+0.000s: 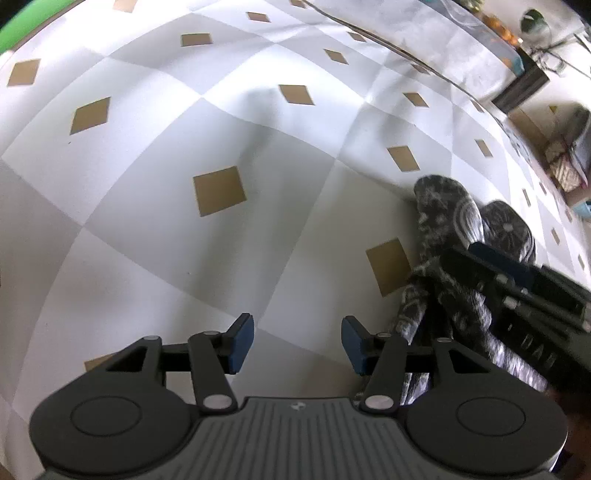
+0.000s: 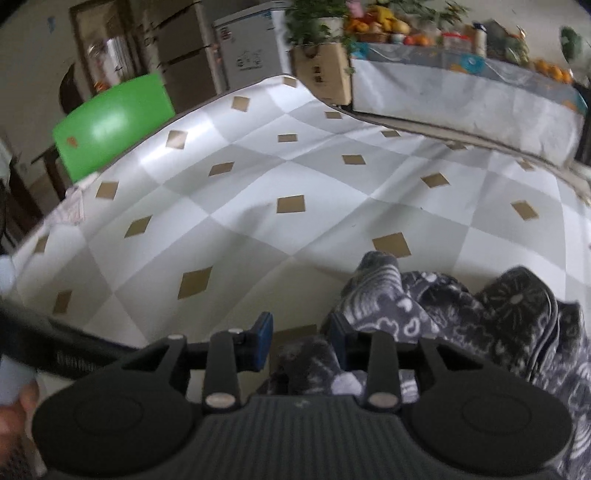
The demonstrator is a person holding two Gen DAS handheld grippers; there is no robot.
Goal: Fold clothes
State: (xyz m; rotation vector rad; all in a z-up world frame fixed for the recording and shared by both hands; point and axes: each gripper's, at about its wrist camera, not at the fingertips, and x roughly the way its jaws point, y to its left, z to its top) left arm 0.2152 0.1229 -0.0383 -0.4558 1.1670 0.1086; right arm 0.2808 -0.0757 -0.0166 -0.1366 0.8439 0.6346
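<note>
Table covered with a checked cloth (image 2: 258, 206), white and grey squares with small tan diamonds at the corners. Dark grey patterned garment (image 2: 461, 314) lies bunched on it near the front right, folds rounded; same garment (image 1: 447, 221) shows at right edge in left wrist view. Rest of cloth bare.

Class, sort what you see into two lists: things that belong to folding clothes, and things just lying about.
Belongs to the job:
dark patterned garment
left tongs, open
right tongs, open
chequered cloth surface

Just lying about:
green board
cardboard box
fruit
</note>
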